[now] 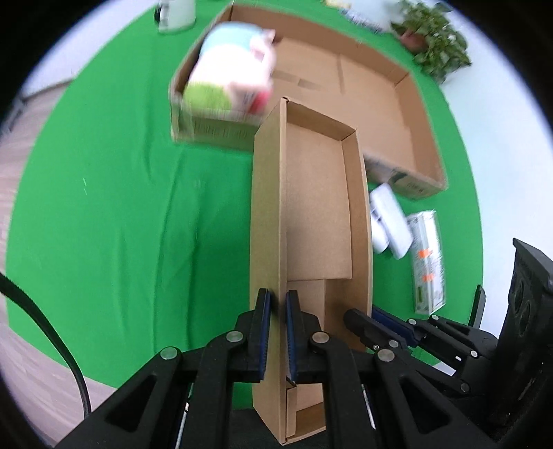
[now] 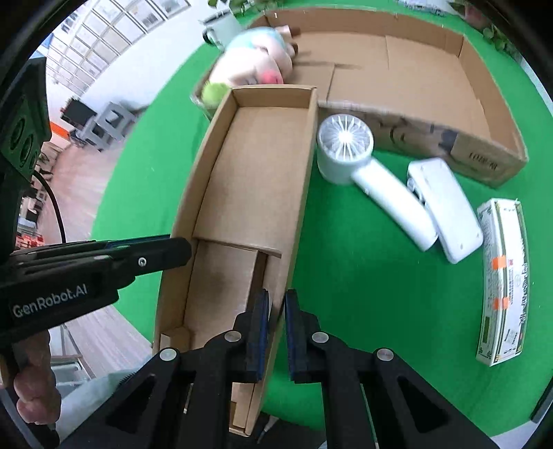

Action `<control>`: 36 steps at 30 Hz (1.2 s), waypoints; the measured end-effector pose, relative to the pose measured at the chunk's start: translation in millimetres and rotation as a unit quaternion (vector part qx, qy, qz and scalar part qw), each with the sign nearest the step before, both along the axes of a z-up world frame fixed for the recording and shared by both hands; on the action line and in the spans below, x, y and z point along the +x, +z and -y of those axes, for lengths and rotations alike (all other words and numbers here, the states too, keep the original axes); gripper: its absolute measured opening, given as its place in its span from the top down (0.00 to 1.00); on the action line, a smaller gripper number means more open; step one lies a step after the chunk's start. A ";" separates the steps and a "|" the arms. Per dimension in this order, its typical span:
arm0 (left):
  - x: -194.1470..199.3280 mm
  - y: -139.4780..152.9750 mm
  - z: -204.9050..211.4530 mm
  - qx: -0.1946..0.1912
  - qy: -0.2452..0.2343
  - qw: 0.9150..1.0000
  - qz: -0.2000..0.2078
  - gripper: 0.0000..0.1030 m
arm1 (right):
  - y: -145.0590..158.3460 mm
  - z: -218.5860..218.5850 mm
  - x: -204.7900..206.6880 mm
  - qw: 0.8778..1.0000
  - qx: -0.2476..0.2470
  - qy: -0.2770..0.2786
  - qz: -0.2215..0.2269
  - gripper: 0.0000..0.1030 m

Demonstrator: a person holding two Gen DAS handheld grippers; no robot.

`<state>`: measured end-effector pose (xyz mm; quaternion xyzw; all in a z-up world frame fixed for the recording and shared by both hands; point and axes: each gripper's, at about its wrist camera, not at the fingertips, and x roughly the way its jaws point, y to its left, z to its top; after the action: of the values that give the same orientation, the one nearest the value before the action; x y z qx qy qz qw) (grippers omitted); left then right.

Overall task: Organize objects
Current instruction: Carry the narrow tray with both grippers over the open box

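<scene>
A long narrow cardboard box (image 1: pixel 311 214) is held between both grippers above the green cloth. My left gripper (image 1: pixel 277 304) is shut on its left wall. My right gripper (image 2: pixel 276 304) is shut on its right wall; the box also shows in the right wrist view (image 2: pixel 252 193). The narrow box is empty. Beyond it lies a large shallow cardboard tray (image 1: pixel 380 103), also in the right wrist view (image 2: pixel 432 86), with a pastel plush toy (image 1: pixel 231 69) in its left corner. The plush shows in the right wrist view (image 2: pixel 255 62) too.
On the cloth to the right lie a white handheld fan (image 2: pixel 349 148), a white flat case (image 2: pixel 446 210) and a white printed carton (image 2: pixel 504 279). A white mug (image 1: pixel 174 13) and a potted plant (image 1: pixel 435 38) stand behind the tray. The round green table's (image 1: pixel 103 207) edge curves left.
</scene>
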<state>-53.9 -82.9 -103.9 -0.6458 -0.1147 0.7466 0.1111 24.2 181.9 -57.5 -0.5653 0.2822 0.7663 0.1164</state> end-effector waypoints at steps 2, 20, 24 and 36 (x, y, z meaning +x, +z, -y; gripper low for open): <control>-1.7 25.2 -1.6 -0.003 0.000 0.999 -0.032 0.93 | 23.3 -3.3 6.8 0.999 0.017 -0.008 -0.026 0.93; -39.2 206.6 -51.6 0.044 -0.065 0.970 -0.229 0.93 | 248.4 -73.8 33.6 0.957 0.155 -0.148 -0.196 0.94; -58.3 218.9 -49.2 0.061 -0.079 0.966 -0.238 0.93 | 272.3 -82.8 26.0 0.948 0.176 -0.173 -0.200 0.94; -126.4 224.7 -4.4 0.078 -0.066 0.966 -0.237 0.93 | 325.2 -94.3 -50.4 0.946 0.189 -0.193 -0.181 0.94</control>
<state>-180.3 -78.5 120.8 -0.4455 -0.0996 0.8583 0.2342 -26.2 276.2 267.7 -0.3195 0.2518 0.8581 0.3135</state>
